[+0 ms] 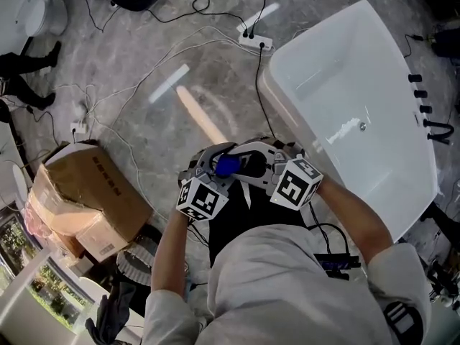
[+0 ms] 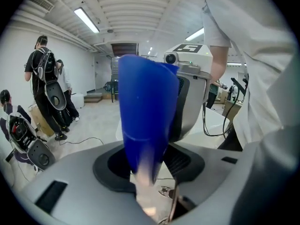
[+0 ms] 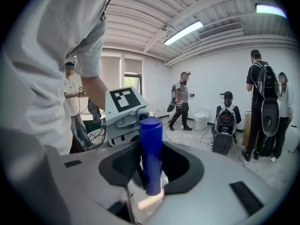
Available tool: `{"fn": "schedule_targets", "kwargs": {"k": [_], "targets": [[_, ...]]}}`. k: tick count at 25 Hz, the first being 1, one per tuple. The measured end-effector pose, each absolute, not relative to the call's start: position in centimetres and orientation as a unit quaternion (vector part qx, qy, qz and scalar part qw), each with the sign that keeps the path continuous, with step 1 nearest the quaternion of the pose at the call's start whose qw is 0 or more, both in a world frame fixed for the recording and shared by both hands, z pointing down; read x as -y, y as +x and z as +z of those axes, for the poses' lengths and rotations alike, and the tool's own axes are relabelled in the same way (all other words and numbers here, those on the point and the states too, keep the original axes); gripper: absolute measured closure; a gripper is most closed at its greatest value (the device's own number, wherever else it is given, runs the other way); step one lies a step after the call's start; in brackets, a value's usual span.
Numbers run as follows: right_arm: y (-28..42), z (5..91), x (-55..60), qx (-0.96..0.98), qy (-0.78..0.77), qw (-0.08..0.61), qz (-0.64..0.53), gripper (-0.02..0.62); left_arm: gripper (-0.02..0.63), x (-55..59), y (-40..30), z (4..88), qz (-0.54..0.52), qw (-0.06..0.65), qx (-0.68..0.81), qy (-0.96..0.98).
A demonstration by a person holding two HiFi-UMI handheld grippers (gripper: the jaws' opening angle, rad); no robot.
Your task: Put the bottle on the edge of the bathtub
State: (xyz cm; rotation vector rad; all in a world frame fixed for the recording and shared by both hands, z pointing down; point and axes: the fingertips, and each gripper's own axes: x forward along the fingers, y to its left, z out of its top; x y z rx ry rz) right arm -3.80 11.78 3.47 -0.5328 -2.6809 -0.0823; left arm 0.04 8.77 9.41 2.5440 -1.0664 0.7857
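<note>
A bottle (image 1: 228,165) with a blue cap and a pale body hangs between my two grippers, close in front of the person's chest. My left gripper (image 1: 218,167) reaches in from the left and my right gripper (image 1: 249,167) from the right, their jaws facing each other around it. In the left gripper view the blue cap (image 2: 145,116) fills the middle, with the pale body down in the gap of the left gripper (image 2: 150,191). In the right gripper view the bottle (image 3: 151,153) stands upright in the right gripper (image 3: 147,196). The white bathtub (image 1: 309,124) lies just right of both hands.
A cardboard box (image 1: 79,200) sits on the floor at the left. A power strip (image 1: 255,42) and several cables run over the grey floor ahead. Black tap fittings (image 1: 424,110) line the tub's far side. A toilet (image 1: 39,9) stands top left. People (image 3: 262,111) stand around the room.
</note>
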Motion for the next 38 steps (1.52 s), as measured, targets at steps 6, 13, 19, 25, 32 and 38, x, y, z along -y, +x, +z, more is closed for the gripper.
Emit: {"fn": "schedule_targets", "kwargs": {"k": [6, 13, 19, 25, 32, 38], "targets": [[-5.7, 4.3, -11.8, 0.971, -0.135, 0.198, 0.001, 0.448, 0.406, -9.5, -2.7, 10.5, 0.237, 0.164, 0.391, 0.874], [-7.5, 6.5, -11.5, 0.974, -0.066, 0.212, 0.041, 0.448, 0.391, -11.1, -6.6, 12.9, 0.228, 0.181, 0.406, 0.866], [-8.6, 10.2, -10.8, 0.972, 0.009, 0.226, 0.061, 0.448, 0.393, -12.5, -11.3, 16.9, 0.228, 0.212, 0.432, 0.846], [-9.2, 14.8, -9.6, 0.963, 0.096, 0.233, 0.093, 0.449, 0.393, -12.2, -14.1, 20.1, 0.210, 0.237, 0.445, 0.837], [-9.2, 18.5, -6.0, 0.940, 0.209, 0.232, 0.134, 0.449, 0.436, -9.2, -15.3, 22.4, 0.189, 0.237, 0.471, 0.828], [-9.8, 20.6, -1.8, 0.930, 0.239, 0.242, 0.137, 0.449, 0.528, -5.8, -16.5, 24.1, 0.163, 0.251, 0.497, 0.815]]}}
